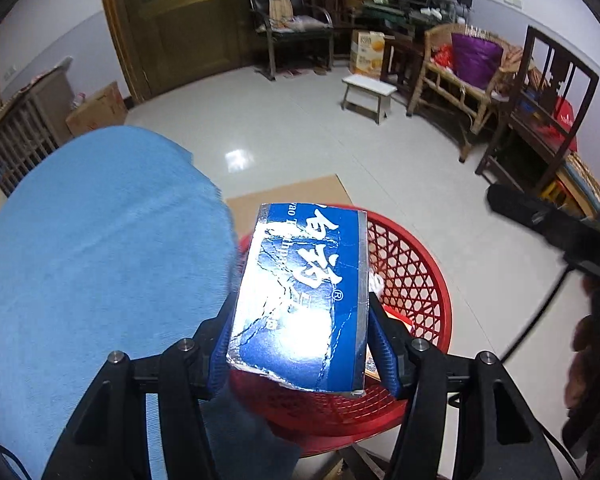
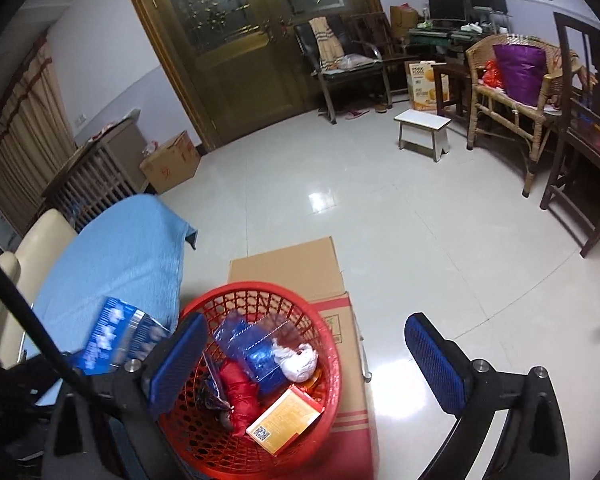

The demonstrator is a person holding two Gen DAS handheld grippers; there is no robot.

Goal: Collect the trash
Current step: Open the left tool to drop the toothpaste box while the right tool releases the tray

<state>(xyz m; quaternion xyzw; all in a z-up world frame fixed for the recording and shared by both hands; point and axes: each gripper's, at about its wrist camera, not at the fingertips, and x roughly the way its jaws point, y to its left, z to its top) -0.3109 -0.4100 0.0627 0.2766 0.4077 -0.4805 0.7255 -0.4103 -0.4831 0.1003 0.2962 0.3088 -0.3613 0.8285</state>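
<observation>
My left gripper (image 1: 300,340) is shut on a torn blue and silver carton (image 1: 304,300) and holds it above the near rim of the red mesh basket (image 1: 416,264). The same carton (image 2: 120,336) shows in the right wrist view, left of the basket (image 2: 204,440). The basket holds a red wrapper (image 2: 240,396), a blue foil pack (image 2: 256,348), a white crumpled wad (image 2: 298,362) and an orange box (image 2: 286,418). My right gripper (image 2: 304,364) is open and empty, hovering over the basket. It shows as a dark shape (image 1: 556,232) at the right of the left wrist view.
A blue towel (image 1: 92,264) covers a table left of the basket. Flat cardboard (image 2: 288,268) lies on the tiled floor beyond the basket. A small white stool (image 2: 422,130), wicker chair (image 2: 512,108) and dark wooden chair (image 2: 588,160) stand at the right. A brown box (image 2: 172,164) sits by the door.
</observation>
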